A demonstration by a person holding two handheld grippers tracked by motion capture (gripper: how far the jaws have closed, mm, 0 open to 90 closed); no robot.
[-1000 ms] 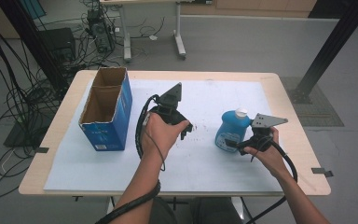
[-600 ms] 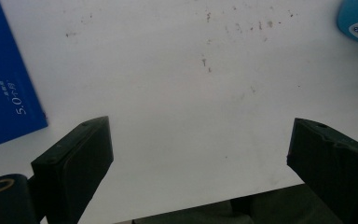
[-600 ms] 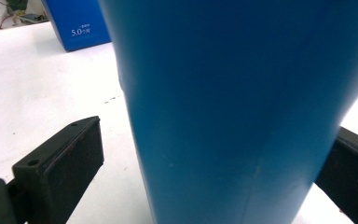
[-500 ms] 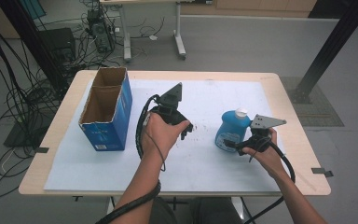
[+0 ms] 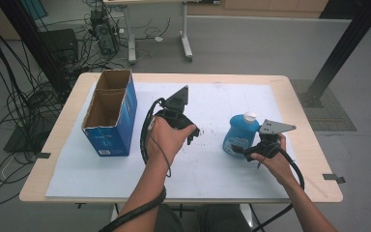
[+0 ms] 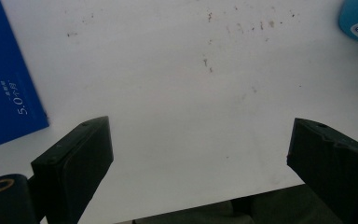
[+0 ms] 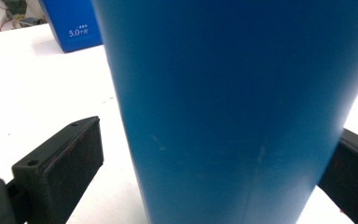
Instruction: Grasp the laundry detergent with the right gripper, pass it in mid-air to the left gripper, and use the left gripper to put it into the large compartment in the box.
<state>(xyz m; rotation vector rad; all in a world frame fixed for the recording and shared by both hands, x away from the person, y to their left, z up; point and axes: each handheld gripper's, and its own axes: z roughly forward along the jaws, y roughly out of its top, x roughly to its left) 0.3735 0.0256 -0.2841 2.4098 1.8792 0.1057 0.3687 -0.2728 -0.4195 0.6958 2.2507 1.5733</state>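
1. Straddling the blue bottle with my right gripper, I keep its jaws spread to either side of the body; the left pad has a clear gap and nothing is clamped yet.
2. I judge this is the approach for a side grasp, low on the bottle where it is widest.
3. The bottle stands upright near the right edge of the white sheet, white cap up.
4. My left gripper hangs released over bare sheet at mid-table, holding nothing, out of the way.
5. The open blue carton waits at the left edge, likely the destination.
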